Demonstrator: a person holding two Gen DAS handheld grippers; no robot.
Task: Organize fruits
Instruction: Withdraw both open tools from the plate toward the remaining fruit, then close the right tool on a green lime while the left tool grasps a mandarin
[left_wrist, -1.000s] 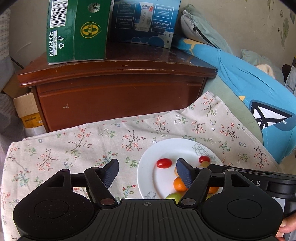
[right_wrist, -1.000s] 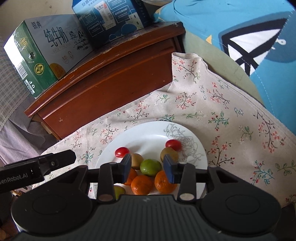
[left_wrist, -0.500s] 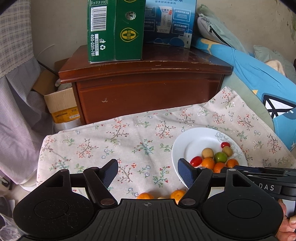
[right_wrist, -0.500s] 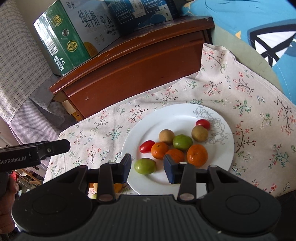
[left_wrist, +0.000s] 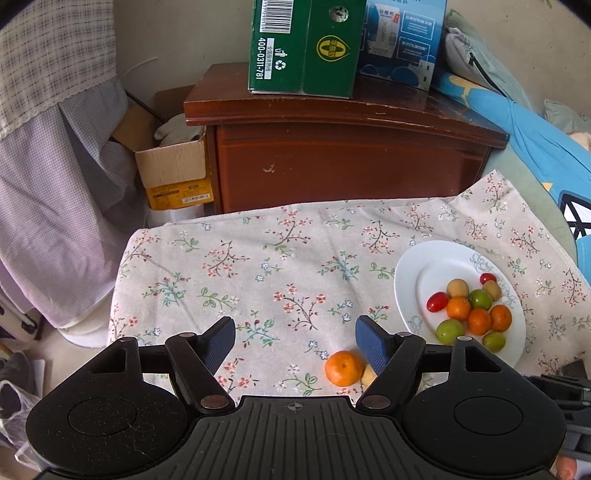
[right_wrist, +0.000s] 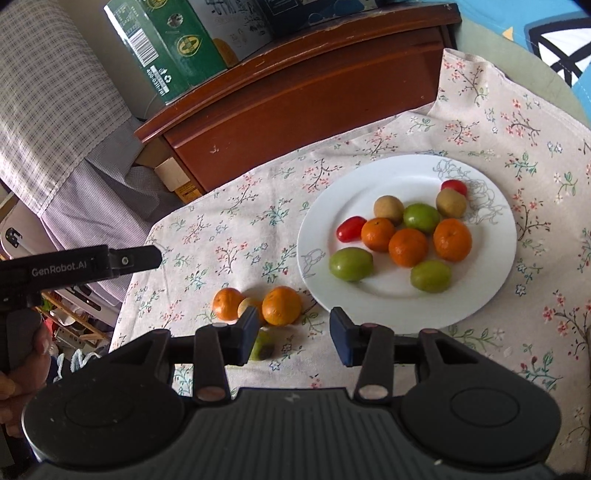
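A: Both tongs hold nothing. Left gripper (left_wrist: 295, 345) stands wide; right gripper (right_wrist: 293, 334) narrower, its jaws have just been opening.

B: Fruit?

A: Loose mandarin (right_wrist: 281, 305) just ahead of my right tongs, touching a small tan fruit (right_wrist: 246, 305) and a second mandarin (right_wrist: 228, 303). Green fruit (right_wrist: 263, 345) behind the left pad. Plate (right_wrist: 491, 280) ahead-right, crowded.

B: Risk?

A: Round fruit on soft floral cloth (right_wrist: 236, 229). An off-centre pinch likely squirts it toward the edge.
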